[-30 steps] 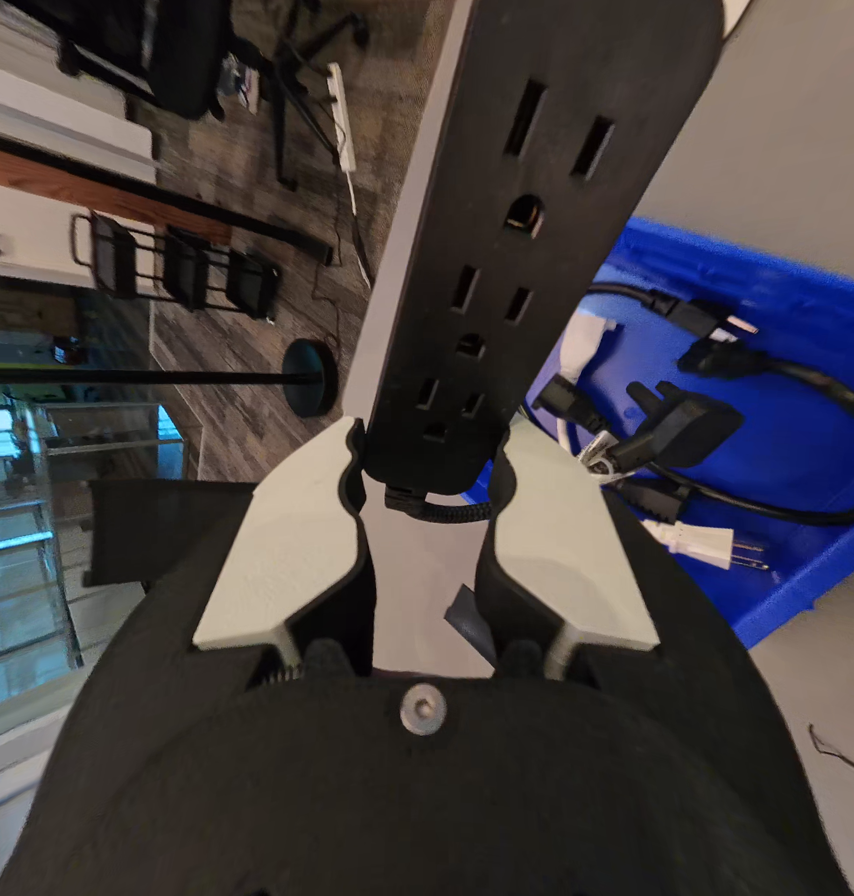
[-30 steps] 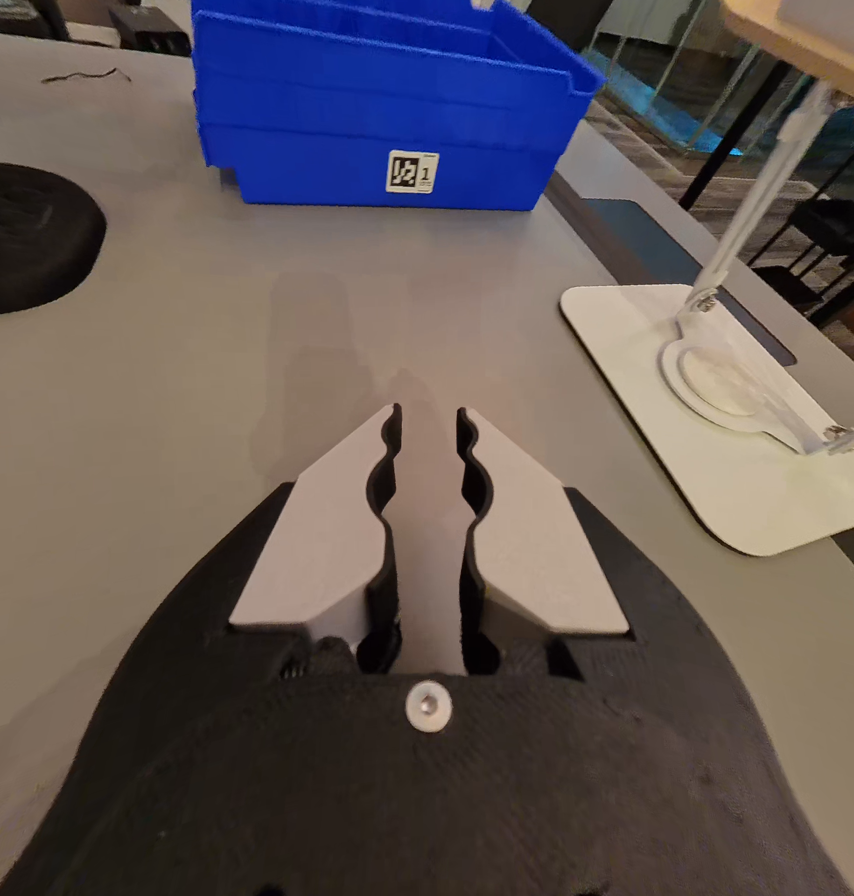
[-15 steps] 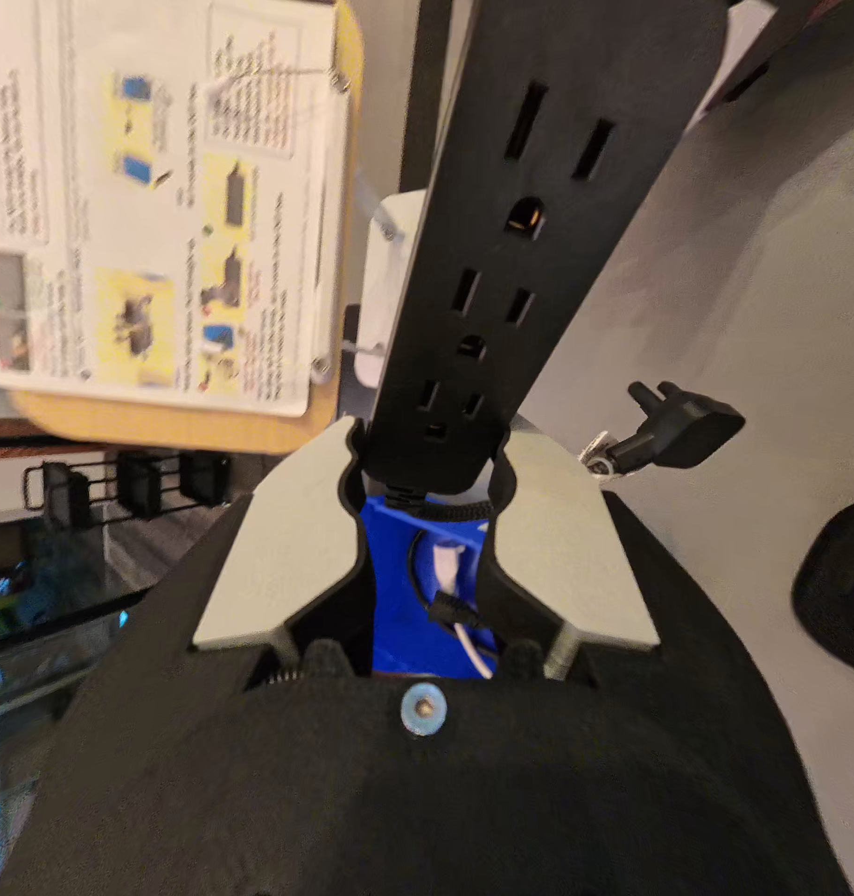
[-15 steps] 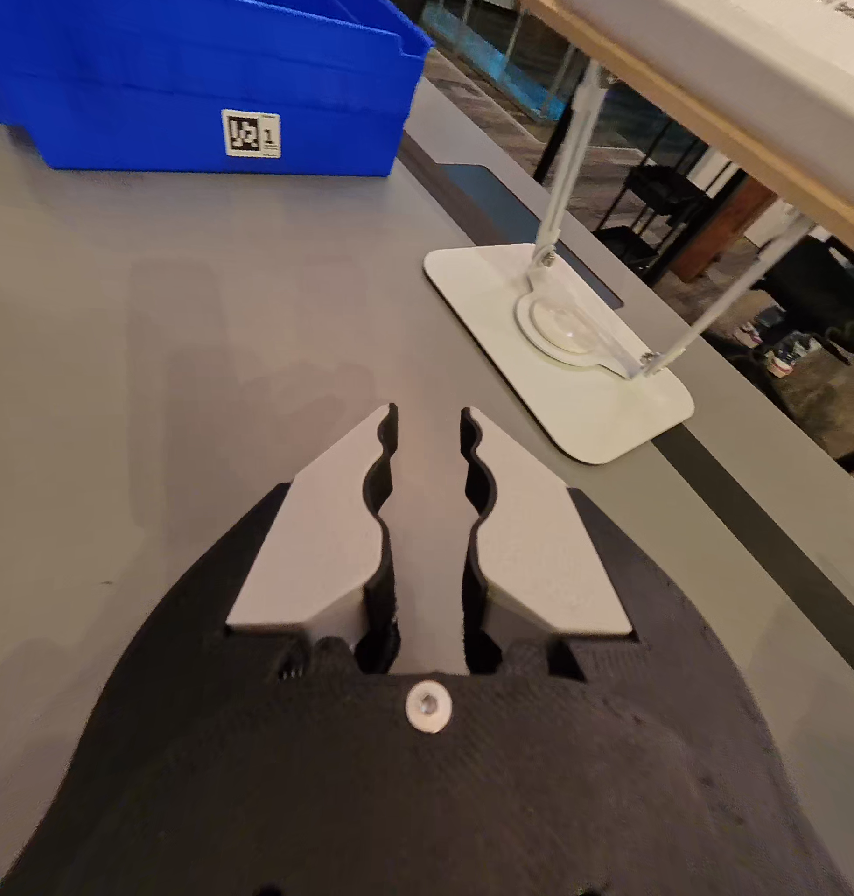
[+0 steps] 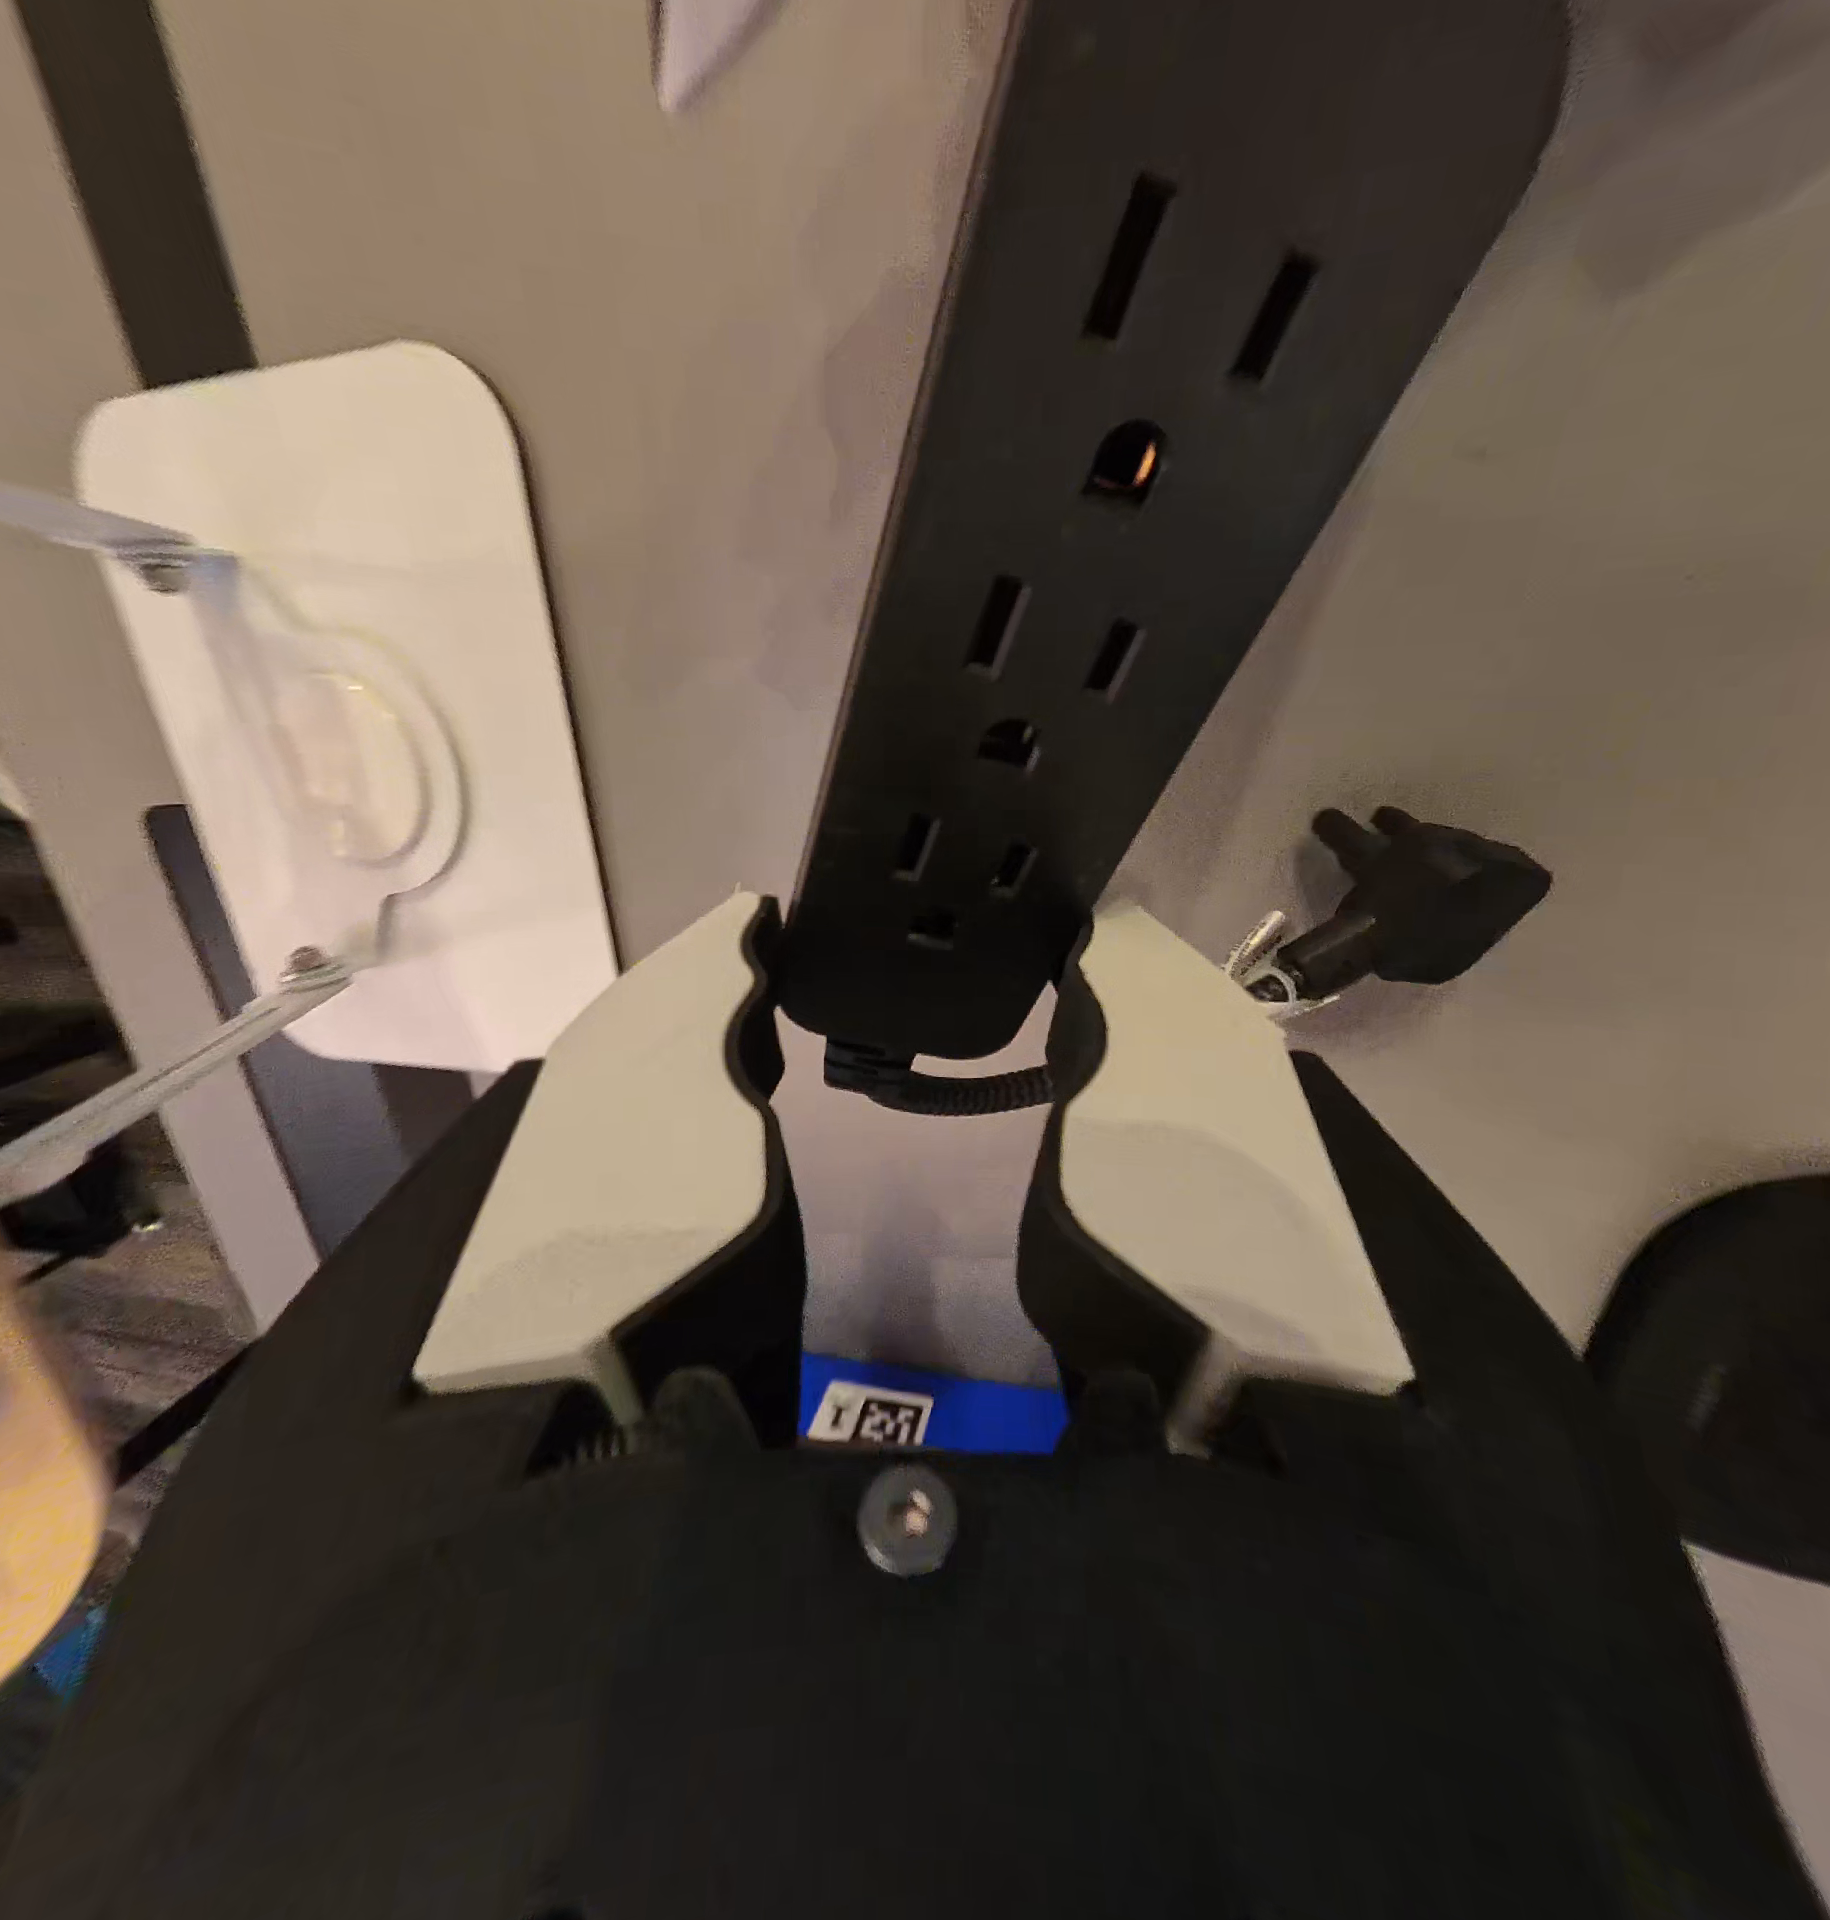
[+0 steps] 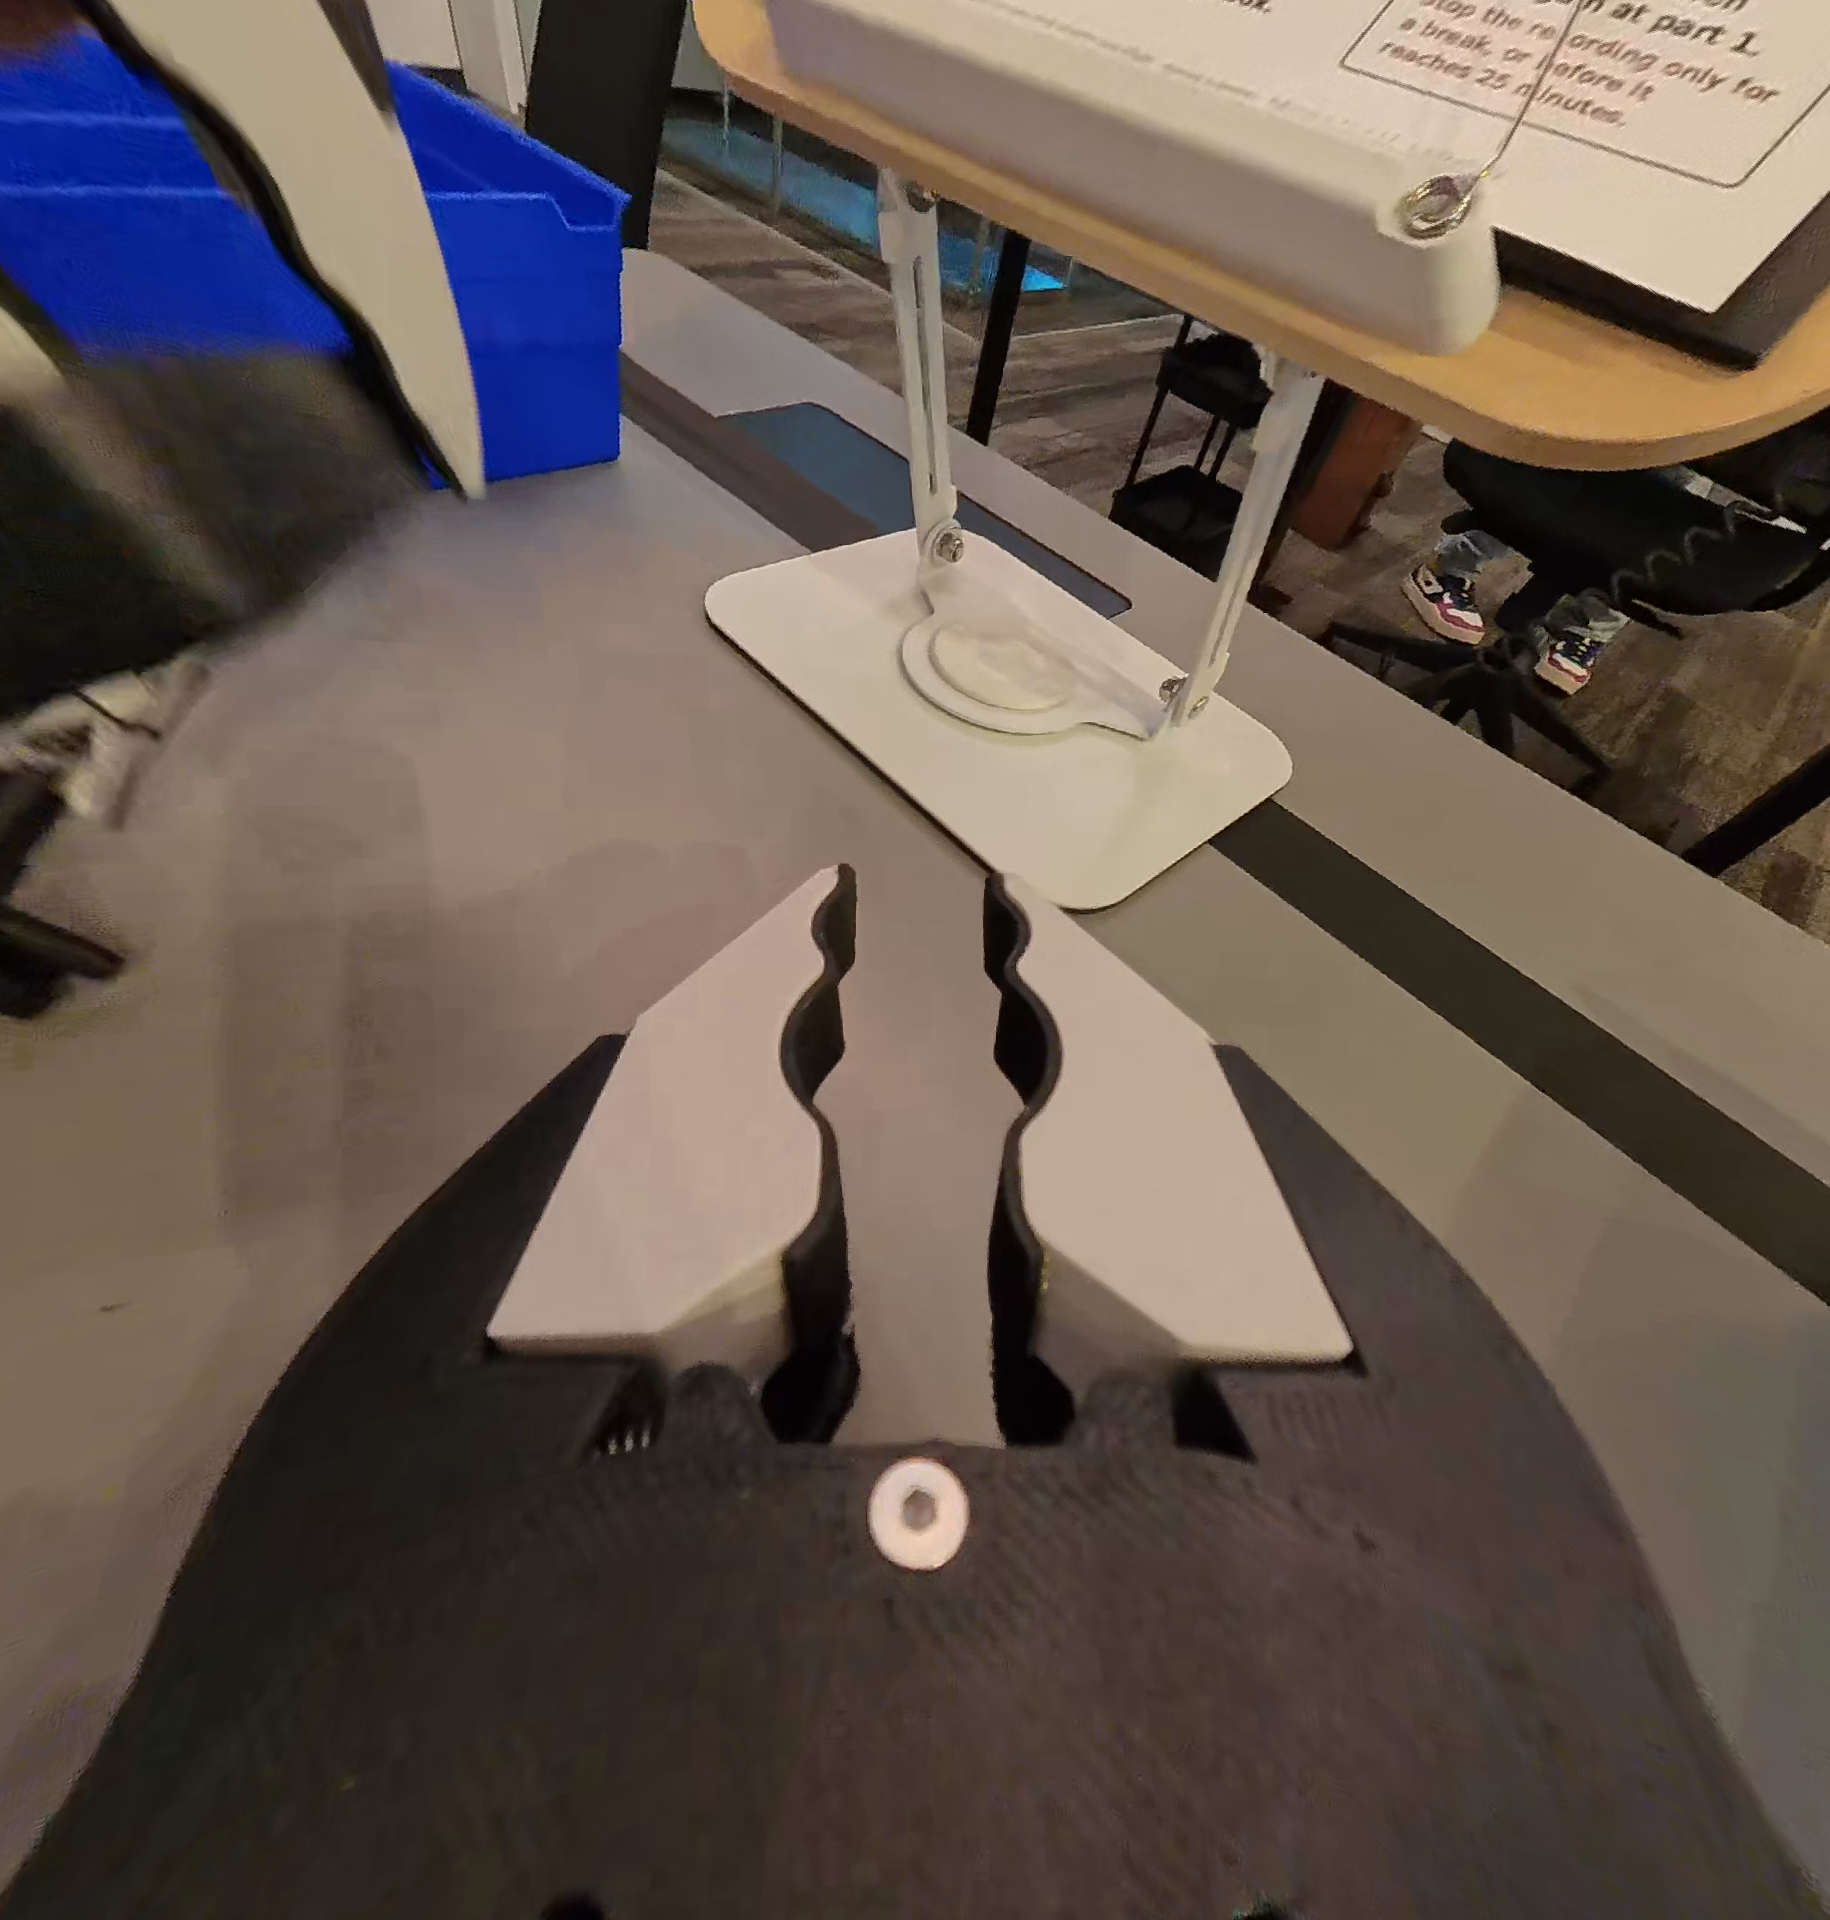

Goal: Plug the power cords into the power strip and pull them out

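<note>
Left gripper (image 5: 921,961) fingers pinching cord end of black power strip (image 5: 1150,499) above grey table (image 5: 1576,582); right gripper (image 6: 916,914) fingers slightly spread, empty.

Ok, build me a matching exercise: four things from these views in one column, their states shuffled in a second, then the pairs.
1. power strip
2. right tongs
3. black plug
4. stand base

A. lying loose on the table
B. open, holding nothing
C. white, flat on the table
D. clamped at its cord end by the left tongs

Pairs: 1-D, 2-B, 3-A, 4-C
</note>
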A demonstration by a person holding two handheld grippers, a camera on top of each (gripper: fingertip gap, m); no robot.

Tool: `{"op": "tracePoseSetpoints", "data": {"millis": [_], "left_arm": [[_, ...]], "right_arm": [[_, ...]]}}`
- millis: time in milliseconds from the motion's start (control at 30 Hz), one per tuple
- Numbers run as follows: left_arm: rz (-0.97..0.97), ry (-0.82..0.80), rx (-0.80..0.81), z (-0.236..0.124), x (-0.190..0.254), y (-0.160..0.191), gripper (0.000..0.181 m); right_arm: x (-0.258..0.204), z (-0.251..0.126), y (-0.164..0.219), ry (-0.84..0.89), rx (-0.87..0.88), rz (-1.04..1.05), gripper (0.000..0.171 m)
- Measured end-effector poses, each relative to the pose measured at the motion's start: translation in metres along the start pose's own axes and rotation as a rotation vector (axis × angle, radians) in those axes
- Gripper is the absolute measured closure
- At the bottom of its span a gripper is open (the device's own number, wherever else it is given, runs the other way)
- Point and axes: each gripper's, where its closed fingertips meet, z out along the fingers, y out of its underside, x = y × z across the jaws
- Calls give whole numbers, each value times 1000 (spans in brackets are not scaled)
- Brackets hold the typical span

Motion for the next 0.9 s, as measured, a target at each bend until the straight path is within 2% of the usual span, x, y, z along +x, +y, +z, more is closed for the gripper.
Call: {"op": "tracePoseSetpoints", "data": {"millis": [167, 400, 700, 900], "left_arm": [[-17, 72, -67, 48, -1, 8, 134], [-31, 83, -91, 91, -5, 10, 134], [-25, 66, 0, 97, -6, -8, 133], [-20, 35, 19, 92, -6, -10, 134]], "right_arm": [[-5, -5, -10, -47, 60, 0, 145], [-31, -6, -21, -172, 110, -67, 138], [-80, 16, 19, -372, -100, -165, 123], [-85, 25, 44, -380, -220, -193, 136]]}}
